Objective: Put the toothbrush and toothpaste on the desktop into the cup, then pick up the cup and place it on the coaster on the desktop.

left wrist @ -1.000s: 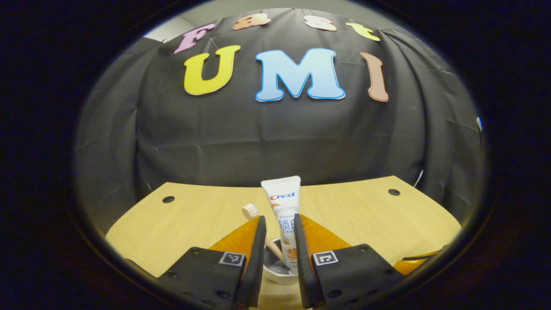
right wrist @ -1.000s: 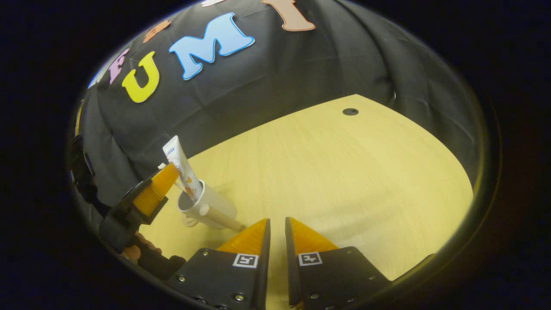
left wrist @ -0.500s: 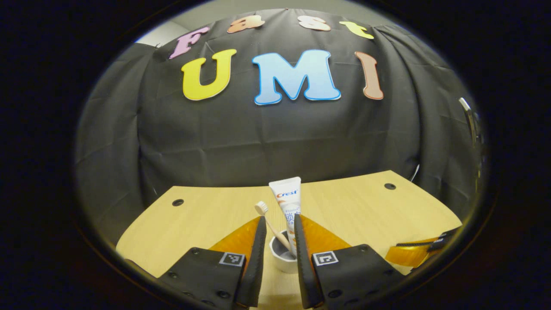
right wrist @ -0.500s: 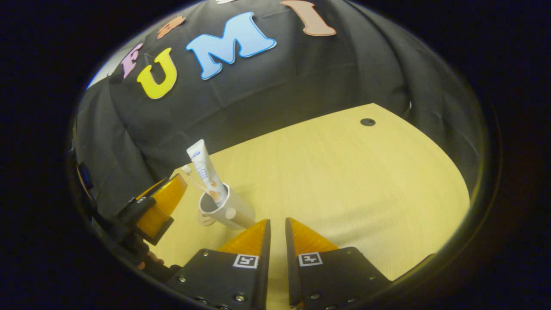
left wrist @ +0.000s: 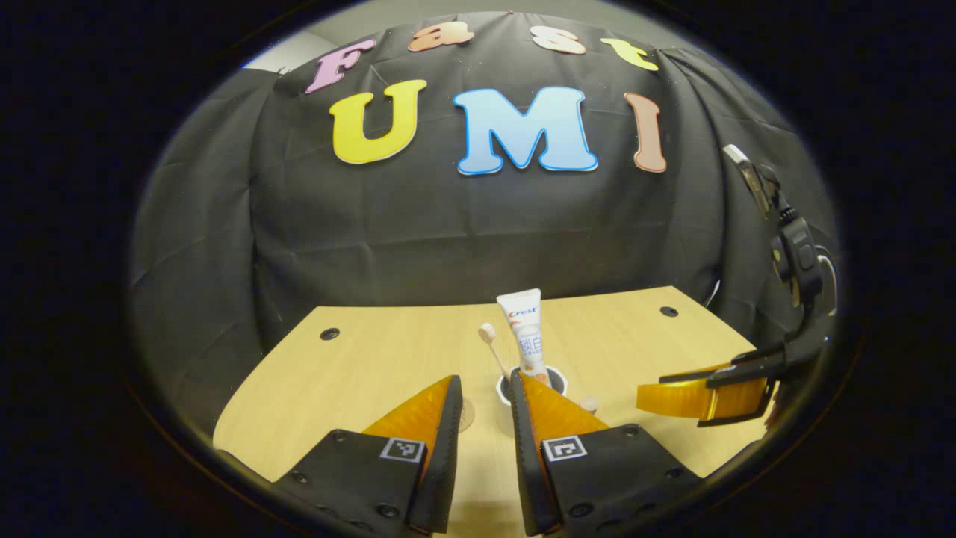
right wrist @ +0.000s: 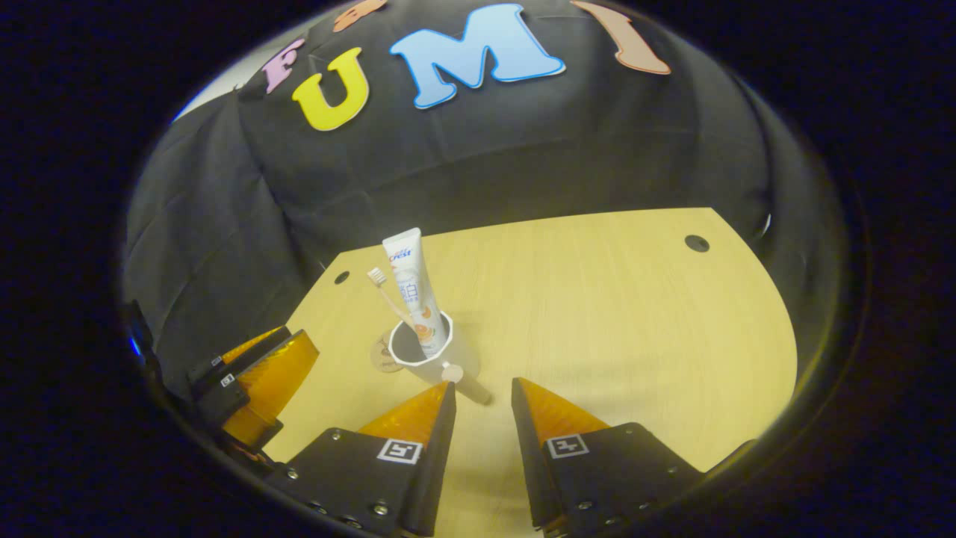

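1. Two items, toothbrush (right wrist: 383, 293) & toothpaste (right wrist: 412, 288), stand in cup (right wrist: 429, 351) on surface (right wrist: 597, 314).
2. Coaster (right wrist: 382, 357) lies partly under/behind cup.
3. Left tool (left wrist: 482, 403) spread, empty, short of cup.
4. Right tool (right wrist: 482, 403) spread, empty, near cup.

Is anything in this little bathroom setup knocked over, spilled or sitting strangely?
Nothing is spilled or toppled. The cup stands upright on the table with the toothpaste and toothbrush leaning inside. One oddity: the cup sits beside the coaster, not on it.
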`<state>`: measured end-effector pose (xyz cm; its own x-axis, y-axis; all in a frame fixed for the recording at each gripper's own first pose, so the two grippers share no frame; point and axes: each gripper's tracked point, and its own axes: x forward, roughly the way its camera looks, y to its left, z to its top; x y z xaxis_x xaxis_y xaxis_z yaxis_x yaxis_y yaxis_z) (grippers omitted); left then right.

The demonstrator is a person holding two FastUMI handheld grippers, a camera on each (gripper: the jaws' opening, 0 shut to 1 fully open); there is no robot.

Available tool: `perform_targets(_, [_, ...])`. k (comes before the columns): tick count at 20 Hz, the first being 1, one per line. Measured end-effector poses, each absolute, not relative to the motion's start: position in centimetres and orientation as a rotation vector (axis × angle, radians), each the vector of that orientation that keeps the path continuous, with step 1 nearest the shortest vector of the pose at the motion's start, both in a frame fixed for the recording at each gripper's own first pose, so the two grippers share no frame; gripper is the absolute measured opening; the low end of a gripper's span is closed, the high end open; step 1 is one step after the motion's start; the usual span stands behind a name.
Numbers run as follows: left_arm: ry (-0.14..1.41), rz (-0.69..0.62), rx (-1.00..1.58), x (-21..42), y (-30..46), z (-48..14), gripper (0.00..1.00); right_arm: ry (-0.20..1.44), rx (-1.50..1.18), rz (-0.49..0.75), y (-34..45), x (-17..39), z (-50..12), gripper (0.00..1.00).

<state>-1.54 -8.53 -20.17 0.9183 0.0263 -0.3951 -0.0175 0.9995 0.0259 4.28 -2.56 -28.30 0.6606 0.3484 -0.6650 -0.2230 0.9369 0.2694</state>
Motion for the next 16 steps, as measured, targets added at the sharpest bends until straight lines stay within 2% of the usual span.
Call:
perform_targets(1, [0.417,0.037,0.015,-2.0,-7.8,-20.2,0.43,0.797,0.138,0.347,-2.1,4.4,-28.4,0.40])
perform_targets(2, [0.427,0.046,0.006,-2.6,-7.1,-20.3,0.43,0.809,0.109,0.367,-1.8,4.4,-28.5,0.40])
perform_targets(3, [0.436,0.059,-0.003,-3.1,-6.3,-20.4,0.43,0.821,0.083,0.386,-1.4,4.5,-28.7,0.41])
perform_targets(4, [0.446,0.074,-0.009,-3.5,-5.5,-20.6,0.43,0.833,0.056,0.402,-1.0,4.8,-29.0,0.46])
perform_targets(9, [0.464,0.148,-0.011,-5.2,-1.2,-20.9,0.43,0.883,-0.081,0.469,0.1,5.4,-30.4,0.46])
perform_targets(12, [0.466,0.185,-0.012,-5.6,1.1,-20.9,0.43,0.918,-0.133,0.506,0.6,5.8,-31.6,0.51])
perform_targets(16, [0.474,0.220,-0.017,-5.9,3.0,-21.3,0.43,0.961,-0.200,0.542,1.0,6.5,-33.0,0.51])
